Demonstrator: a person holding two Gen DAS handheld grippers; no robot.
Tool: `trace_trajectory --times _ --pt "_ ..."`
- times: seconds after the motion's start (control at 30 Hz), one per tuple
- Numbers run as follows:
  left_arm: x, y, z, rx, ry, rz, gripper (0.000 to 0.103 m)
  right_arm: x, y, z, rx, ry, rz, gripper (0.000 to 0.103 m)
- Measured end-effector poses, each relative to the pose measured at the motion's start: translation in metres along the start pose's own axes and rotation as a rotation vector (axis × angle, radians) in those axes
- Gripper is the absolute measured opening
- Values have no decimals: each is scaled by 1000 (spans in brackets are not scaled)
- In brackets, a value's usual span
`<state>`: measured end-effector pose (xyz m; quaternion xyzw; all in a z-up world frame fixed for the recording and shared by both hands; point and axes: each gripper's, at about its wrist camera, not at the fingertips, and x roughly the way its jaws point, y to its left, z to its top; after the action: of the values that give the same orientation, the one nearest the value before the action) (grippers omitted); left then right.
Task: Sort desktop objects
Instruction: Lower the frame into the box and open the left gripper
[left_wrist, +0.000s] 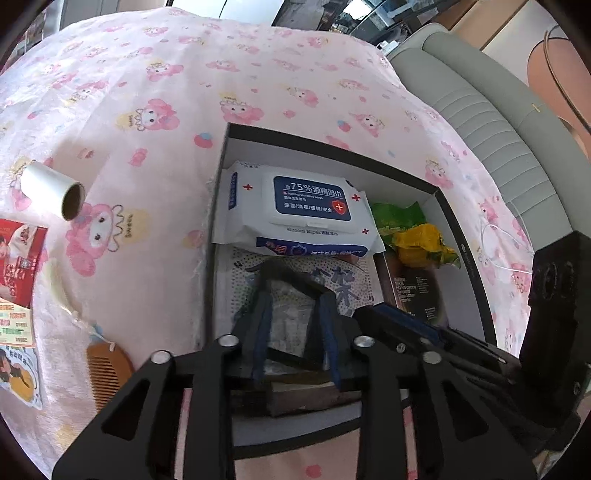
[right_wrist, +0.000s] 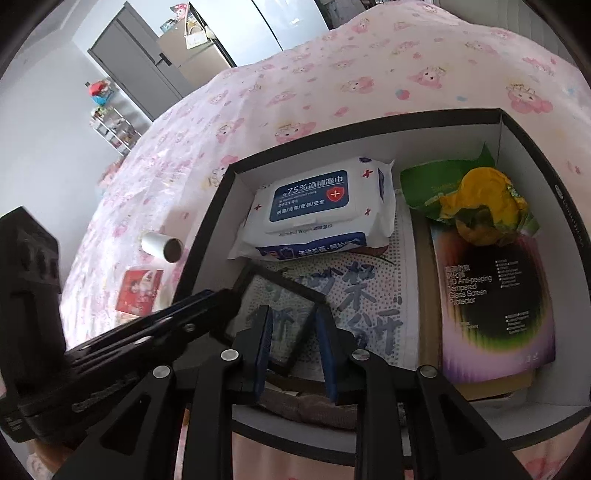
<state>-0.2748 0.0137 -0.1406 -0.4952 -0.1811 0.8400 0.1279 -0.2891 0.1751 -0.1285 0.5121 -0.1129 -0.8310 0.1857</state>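
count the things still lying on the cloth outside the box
3 in view: a white paper roll left of the box, a red printed card nearer, a wooden comb nearest. More may be hidden.

Pinks outside, blues and greens inside

Pink cartoon-print cloth (left_wrist: 155, 110); black-rimmed white cardboard box (right_wrist: 369, 122); white-and-blue plastic wipes pack (left_wrist: 299, 210), crumpled green-yellow wrapper (right_wrist: 476, 199) ahead of the jaws.

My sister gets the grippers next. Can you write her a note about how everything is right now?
Left gripper: open, over the box, nothing held.
Right gripper: open, over the same box, nothing held.
In the box: wipes pack, green-yellow snack bag, screen protector pack, dotted pouch, small dark-framed clear piece.
Left on the pink cloth: paper roll, comb, red packet. Those come next.
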Motion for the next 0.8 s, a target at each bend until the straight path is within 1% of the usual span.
trace_trajectory --times 0.03,0.1,0.23,0.33,0.4,0.57,0.7,0.8 --pt "-3 1 -2 1 -9 -5 41 -1 0 0 -2 -4 -11 22" --pt "-15 2 -10 9 -45 -4 41 -7 -1 0 -4 -22 -47 22" --pt "-33 6 -26 26 -115 8 41 -21 -7 2 -17 -59 -159 22" --pt "-34 9 -29 18 -128 -7 41 -18 -10 3 -37 -17 -219 22" --pt "-32 7 -29 26 -127 -5 40 -13 -9 2 -52 11 -241 22" --pt "-34 7 -30 42 -124 -14 39 6 -1 0 -62 68 -237 22" --pt "-49 14 -35 37 -146 -33 39 21 9 1 -66 109 -216 22" --pt "-66 23 -42 20 -172 -49 39 38 22 4 -107 147 -249 22"
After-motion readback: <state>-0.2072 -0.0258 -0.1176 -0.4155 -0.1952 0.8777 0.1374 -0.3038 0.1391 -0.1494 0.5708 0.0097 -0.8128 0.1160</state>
